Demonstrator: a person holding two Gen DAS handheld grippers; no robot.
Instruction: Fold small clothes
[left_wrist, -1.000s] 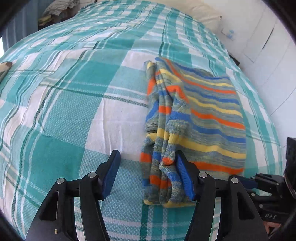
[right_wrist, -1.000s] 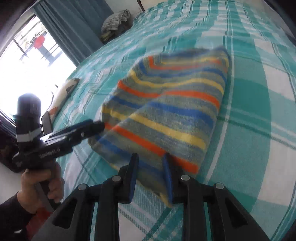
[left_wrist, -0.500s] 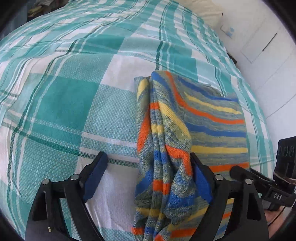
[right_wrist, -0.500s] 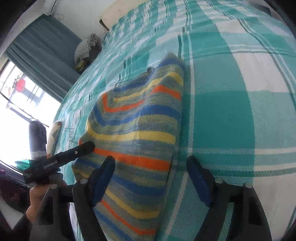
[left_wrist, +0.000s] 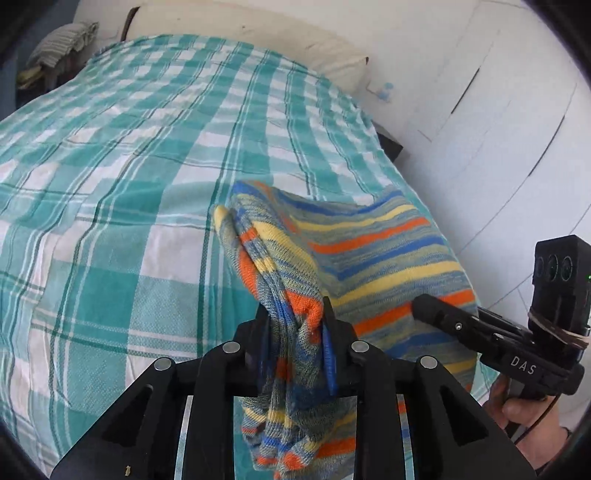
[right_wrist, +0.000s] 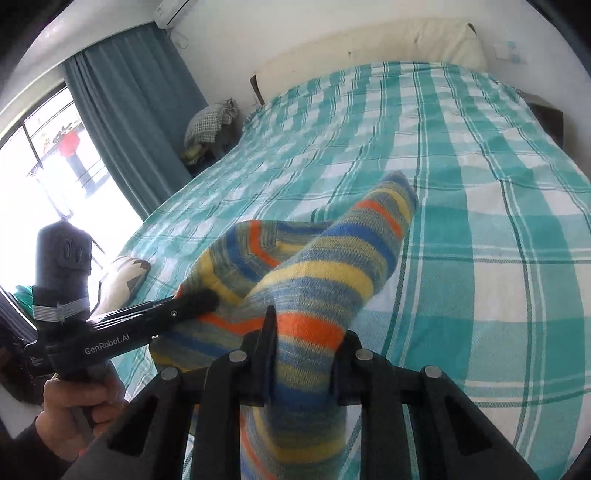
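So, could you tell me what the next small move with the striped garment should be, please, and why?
Probably carry both claws forward over the bedspread together, laying the near edge onto the far part. The left claw and right claw are each closing on a near corner of the striped garment, which is raised while its far end rests on the bed.
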